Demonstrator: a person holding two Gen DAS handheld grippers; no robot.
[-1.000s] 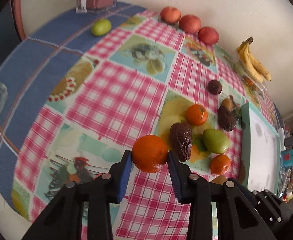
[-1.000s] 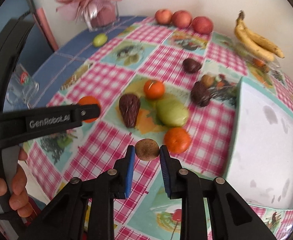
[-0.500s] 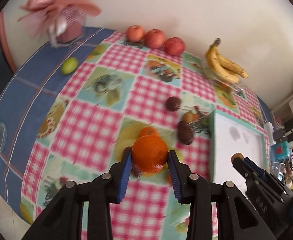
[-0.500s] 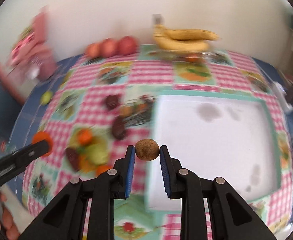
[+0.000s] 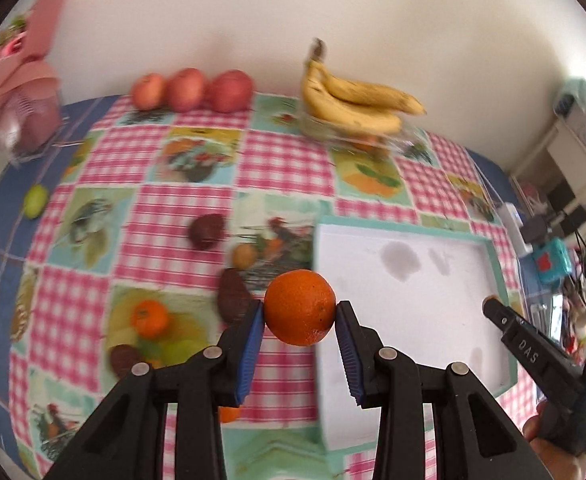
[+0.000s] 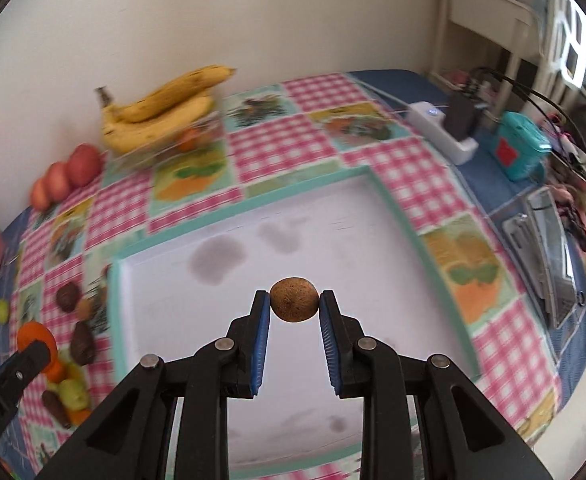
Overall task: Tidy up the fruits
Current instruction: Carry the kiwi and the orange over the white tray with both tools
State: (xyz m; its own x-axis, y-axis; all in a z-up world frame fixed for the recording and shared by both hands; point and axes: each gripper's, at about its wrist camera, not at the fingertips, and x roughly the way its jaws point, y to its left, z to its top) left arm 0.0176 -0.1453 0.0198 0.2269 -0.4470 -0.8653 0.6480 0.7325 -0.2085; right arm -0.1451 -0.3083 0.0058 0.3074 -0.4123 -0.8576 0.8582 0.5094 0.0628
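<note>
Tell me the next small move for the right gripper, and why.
Probably lower the right gripper straight down and release. It is shut on the small brown fruit, which hangs over the bare floor of the white tray, with no fruit in the tray yet. The left gripper holds the orange at the tray's edge.

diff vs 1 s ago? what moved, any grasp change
Both grippers swung from the loose fruit pile toward the white tray. The right gripper now holds the brown fruit over the tray's interior; the left gripper carries the orange at the tray's left edge. No grasp change: both stayed shut on their fruit. Bananas, apples and pile unmoved.
</note>
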